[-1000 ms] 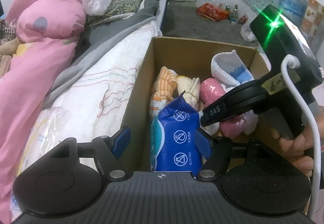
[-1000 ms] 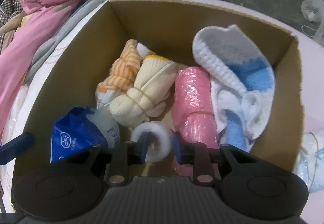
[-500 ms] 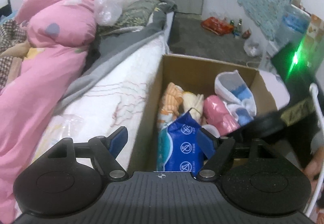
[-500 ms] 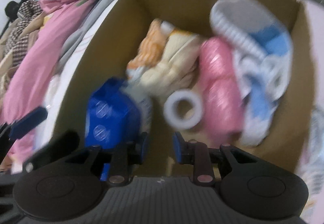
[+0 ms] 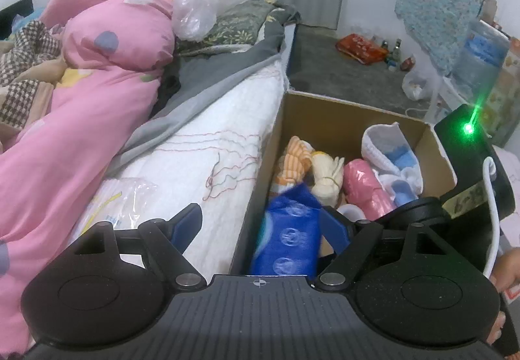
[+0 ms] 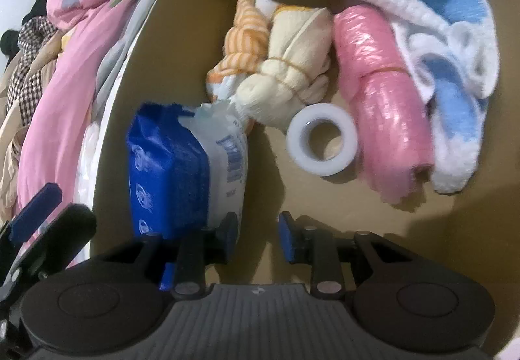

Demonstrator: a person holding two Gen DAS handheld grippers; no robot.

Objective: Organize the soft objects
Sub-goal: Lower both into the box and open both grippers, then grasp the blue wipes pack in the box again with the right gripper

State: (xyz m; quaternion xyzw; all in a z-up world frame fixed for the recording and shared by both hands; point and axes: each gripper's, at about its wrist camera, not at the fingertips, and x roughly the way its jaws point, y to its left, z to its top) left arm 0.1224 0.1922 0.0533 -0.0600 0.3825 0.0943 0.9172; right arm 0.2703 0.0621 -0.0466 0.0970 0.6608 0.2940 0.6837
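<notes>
A cardboard box (image 5: pixel 341 119) (image 6: pixel 182 34) stands beside the bed. In it a blue wipes pack (image 5: pixel 289 239) (image 6: pixel 169 165) leans against the left wall. A white tape roll (image 6: pixel 321 143) lies loose on the floor of the box. Behind it are a cream cloth bundle (image 6: pixel 292 73), an orange striped cloth (image 6: pixel 243 44), a pink plastic roll (image 6: pixel 383 100) and a white-and-blue knit (image 6: pixel 438 18). My left gripper (image 5: pixel 260 226) hovers over the box's left wall, its jaws opening, clear of the pack below. My right gripper (image 6: pixel 258 230) is over the box with its jaws opening and nothing between them.
The bed's white mattress cover (image 5: pixel 221 158) runs along the box's left side, with a pink quilt (image 5: pixel 81 119) and a clear plastic packet (image 5: pixel 123 197) on it. Beyond the box is grey floor (image 5: pixel 325 73) with a red bag (image 5: pixel 360 47) and small bottles.
The right gripper has let go of the white tape roll, which now lies on the box floor, and has drawn back. The left gripper's fingers have spread wider and pulled away from the blue pack.
</notes>
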